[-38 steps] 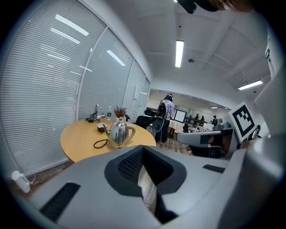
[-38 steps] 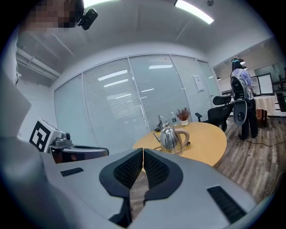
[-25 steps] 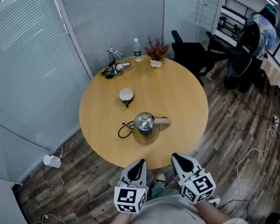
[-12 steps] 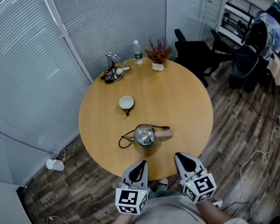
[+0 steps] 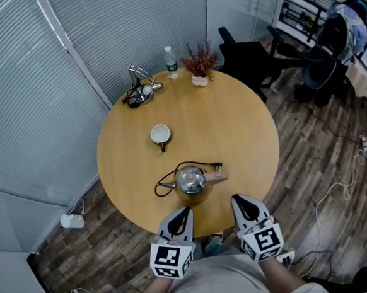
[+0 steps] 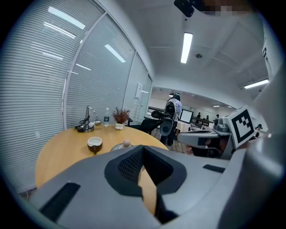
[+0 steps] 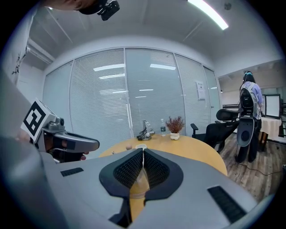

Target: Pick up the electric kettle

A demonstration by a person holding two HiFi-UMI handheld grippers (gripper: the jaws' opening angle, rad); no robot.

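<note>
One electric kettle [image 5: 190, 180], spout left, handle right, long axis sideways

One electric kettle [image 5: 190, 180], one cup [image 5: 160, 134], one water bottle [image 5: 170, 60], one potted plant [image 5: 199, 64], all on one round bench [image 5: 232, 126].

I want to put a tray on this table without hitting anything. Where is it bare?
The widest bare patch is the right half of the table, bordered by the potted plant, the cup and the electric kettle. A smaller one lies left of the cup. Crowded: the far edge, where a metal stand with cables, a bottle and the plant stand close.
</note>
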